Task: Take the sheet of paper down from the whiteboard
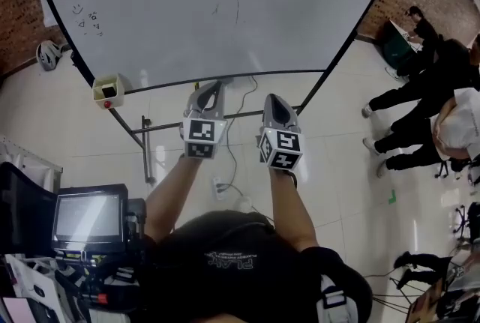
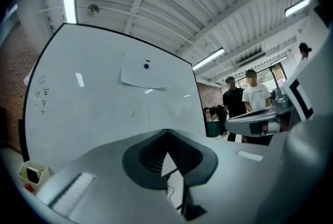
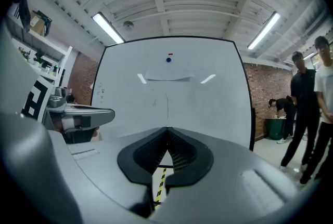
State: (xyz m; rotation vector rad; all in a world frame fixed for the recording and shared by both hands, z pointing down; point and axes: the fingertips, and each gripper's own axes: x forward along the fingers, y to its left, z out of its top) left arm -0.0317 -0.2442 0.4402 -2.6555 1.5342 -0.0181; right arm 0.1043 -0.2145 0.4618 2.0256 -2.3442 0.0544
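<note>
**A:** Where is the white rectangular sheet of paper (image 3: pixel 167 71)?

**B:** High on the large white whiteboard (image 1: pixel 187 22), pinned near its top edge by a small round blue magnet (image 3: pixel 168 60). The left gripper (image 2: pixel 167 132) and right gripper (image 3: pixel 167 129) are well short of it, with their jaws pressed together and nothing between them.

**A:** What's the best approach?

**B:** I'd raise one gripper, spread its jaws and pinch the sheet's lower edge. Then draw it down gently from under the magnet, since a yank may tear it.

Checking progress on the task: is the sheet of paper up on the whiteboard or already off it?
On the board. The sheet hangs high on the whiteboard with a blue magnet on its upper part.
</note>
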